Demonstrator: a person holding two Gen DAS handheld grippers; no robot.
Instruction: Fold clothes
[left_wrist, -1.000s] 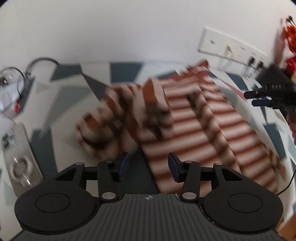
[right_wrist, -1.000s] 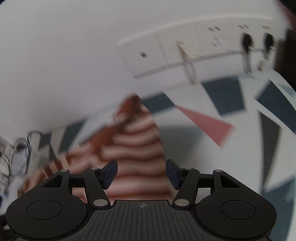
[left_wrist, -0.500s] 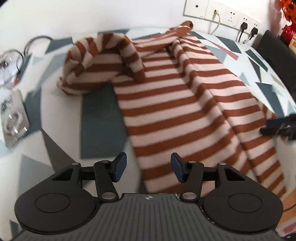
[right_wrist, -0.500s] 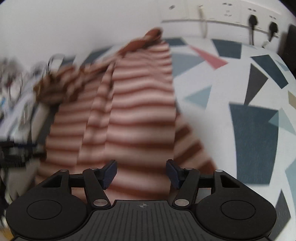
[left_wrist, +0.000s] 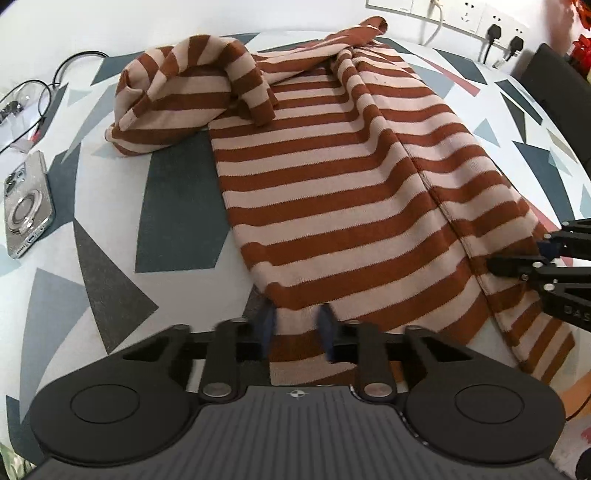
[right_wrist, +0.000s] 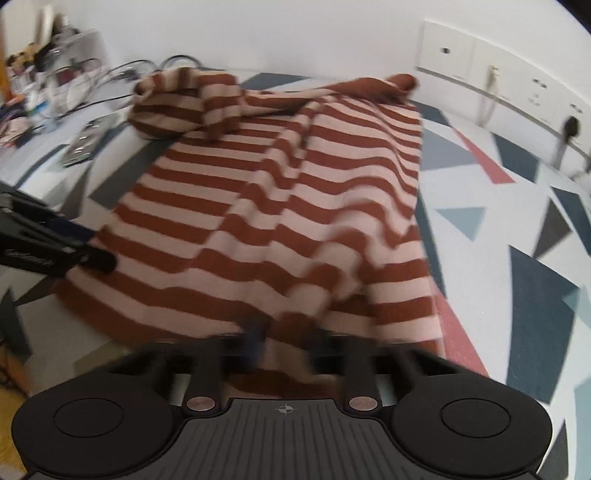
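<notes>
A brown and pink striped sweater (left_wrist: 332, 177) lies spread on the patterned table, one sleeve bunched at its far left (left_wrist: 177, 88). It also shows in the right wrist view (right_wrist: 288, 206). My left gripper (left_wrist: 295, 325) is at the sweater's near left hem corner, its blue pads partly closed with cloth between them. My right gripper (right_wrist: 284, 343) is at the near right hem, blurred, its fingers narrowed around the cloth. It also shows at the right edge of the left wrist view (left_wrist: 535, 266).
A phone (left_wrist: 26, 206) lies at the left of the table, with cables and clutter (left_wrist: 33, 96) behind it. Wall sockets with plugs (left_wrist: 495, 26) are at the back right. A dark chair back (left_wrist: 561, 81) stands at the right.
Both grippers have dropped from above the sweater to its near hem, and their fingers have narrowed from wide open onto the cloth.
</notes>
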